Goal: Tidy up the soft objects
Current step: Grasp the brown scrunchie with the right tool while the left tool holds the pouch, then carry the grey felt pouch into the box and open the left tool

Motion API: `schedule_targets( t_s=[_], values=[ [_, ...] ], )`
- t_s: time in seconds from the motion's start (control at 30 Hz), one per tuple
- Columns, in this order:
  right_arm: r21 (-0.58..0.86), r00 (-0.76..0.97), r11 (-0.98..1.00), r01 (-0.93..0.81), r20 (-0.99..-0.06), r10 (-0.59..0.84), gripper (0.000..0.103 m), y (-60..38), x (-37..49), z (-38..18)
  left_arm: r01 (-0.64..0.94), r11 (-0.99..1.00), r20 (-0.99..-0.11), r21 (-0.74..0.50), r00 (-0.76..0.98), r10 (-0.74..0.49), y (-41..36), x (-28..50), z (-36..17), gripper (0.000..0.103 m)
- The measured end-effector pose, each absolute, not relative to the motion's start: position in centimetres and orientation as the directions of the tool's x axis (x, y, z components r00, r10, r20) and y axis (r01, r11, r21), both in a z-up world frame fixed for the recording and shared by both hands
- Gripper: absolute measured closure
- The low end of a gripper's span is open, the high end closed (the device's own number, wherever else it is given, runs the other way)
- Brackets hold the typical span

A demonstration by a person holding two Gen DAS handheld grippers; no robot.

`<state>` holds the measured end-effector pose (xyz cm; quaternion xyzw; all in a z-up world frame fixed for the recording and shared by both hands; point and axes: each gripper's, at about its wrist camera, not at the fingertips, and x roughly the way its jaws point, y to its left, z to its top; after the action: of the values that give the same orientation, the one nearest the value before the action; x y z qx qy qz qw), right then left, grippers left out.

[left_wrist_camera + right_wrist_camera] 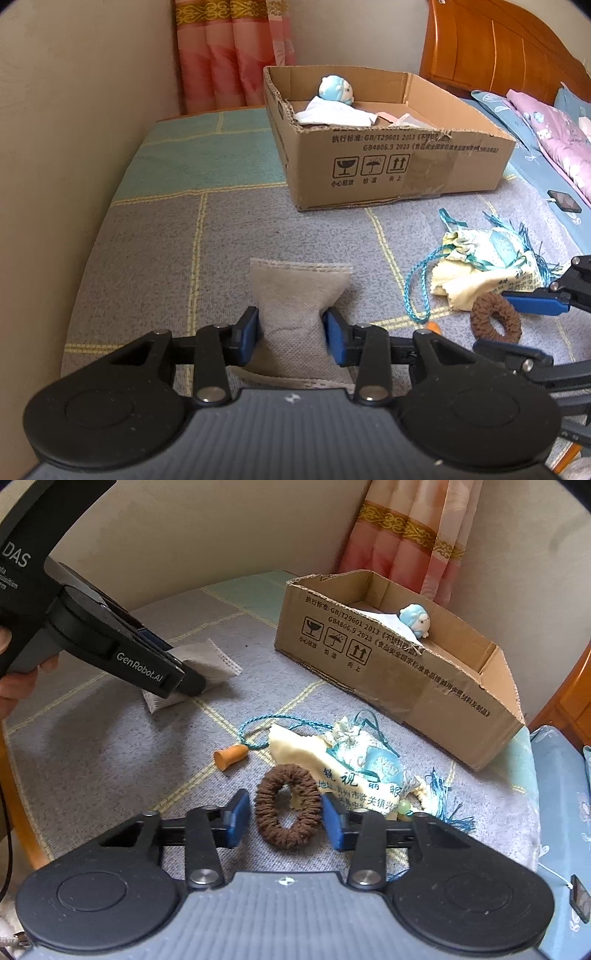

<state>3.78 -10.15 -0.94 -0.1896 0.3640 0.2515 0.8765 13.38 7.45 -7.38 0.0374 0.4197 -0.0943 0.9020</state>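
While the left gripper (291,334) pinches the grey sachet (295,295) at its waist on the bedcover (147,240), the right gripper (284,818) straddles the brown scrunchie (288,806), pads beside it with narrow gaps, not visibly squeezing. Cardboard box (406,686) lies at one o'clock.

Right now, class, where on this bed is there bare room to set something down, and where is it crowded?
Free: the blanket between the wall, cardboard box and grey sachet. Crowded: around the brown scrunchie, drawstring pouch, cloth and orange plug.
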Motion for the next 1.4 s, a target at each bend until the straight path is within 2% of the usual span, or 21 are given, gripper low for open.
schedule_targets(
  t_s=[0.03,0.2,0.6,0.67,0.7,0.73,0.77,0.9,0.97,1.0,1.07,1.13,1.2,1.4],
  values=[
    [-0.150,0.610,0.802,-0.578,-0.733,0.302,0.064,-10.2,3.8,-0.9,0.201,0.980,-0.764,-0.013,0.630,-0.140,7.5,13.4,-7.3,0.066],
    [-0.135,0.609,0.808,-0.574,-0.729,0.311,0.066,-10.7,3.8,-0.4,0.204,0.979,-0.757,-0.011,0.638,-0.141,7.5,13.0,-6.7,0.069],
    [-0.093,0.613,0.795,-0.599,-0.693,0.380,0.066,-12.4,3.0,2.1,0.256,0.966,-0.708,0.013,0.685,-0.172,6.6,11.7,-3.3,0.071],
    [-0.089,0.613,0.795,-0.600,-0.689,0.386,0.066,-12.6,2.9,2.2,0.250,0.968,-0.716,0.021,0.680,-0.160,6.4,11.9,-3.7,0.059],
    [-0.087,0.614,0.796,-0.599,-0.688,0.387,0.066,-12.7,2.9,2.3,0.240,0.970,-0.721,0.021,0.676,-0.152,6.5,12.0,-4.1,0.041],
    [-0.085,0.615,0.796,-0.600,-0.685,0.391,0.066,-12.8,2.8,2.2,0.234,0.972,-0.722,0.024,0.677,-0.145,6.6,12.1,-4.6,0.027],
    [-0.082,0.614,0.796,-0.600,-0.684,0.393,0.066,-12.9,2.7,2.2,0.224,0.974,-0.719,0.026,0.682,-0.137,6.7,12.3,-5.0,0.026],
    [-0.068,0.608,0.797,-0.600,-0.687,0.399,0.066,-13.0,2.8,2.1,0.222,0.974,-0.760,0.039,0.639,-0.115,6.7,13.1,-7.0,0.028],
    [-0.069,0.606,0.796,-0.601,-0.689,0.398,0.066,-13.0,2.9,2.1,0.219,0.976,-0.775,0.021,0.620,-0.123,6.8,13.5,-7.8,0.035],
    [-0.071,0.607,0.796,-0.601,-0.688,0.397,0.066,-12.9,2.9,2.1,0.210,0.978,-0.773,-0.009,0.619,-0.140,7.2,13.5,-7.9,0.040],
    [-0.069,0.607,0.797,-0.600,-0.688,0.398,0.066,-12.9,3.1,2.1,0.188,0.982,-0.769,-0.020,0.625,-0.135,7.5,13.6,-7.7,0.064],
    [-0.068,0.608,0.798,-0.599,-0.687,0.398,0.066,-12.9,3.2,2.2,0.183,0.982,-0.771,-0.052,0.617,-0.156,7.9,13.5,-7.5,0.073],
    [-0.068,0.608,0.797,-0.601,-0.686,0.400,0.066,-12.9,3.3,2.2,0.178,0.982,-0.771,-0.061,0.617,-0.160,8.1,13.4,-7.1,0.076],
    [-0.056,0.616,0.798,-0.600,-0.669,0.417,0.066,-13.3,3.3,3.2,0.201,0.977,-0.721,-0.069,0.667,-0.188,7.9,12.9,-3.9,0.076]
  ],
)
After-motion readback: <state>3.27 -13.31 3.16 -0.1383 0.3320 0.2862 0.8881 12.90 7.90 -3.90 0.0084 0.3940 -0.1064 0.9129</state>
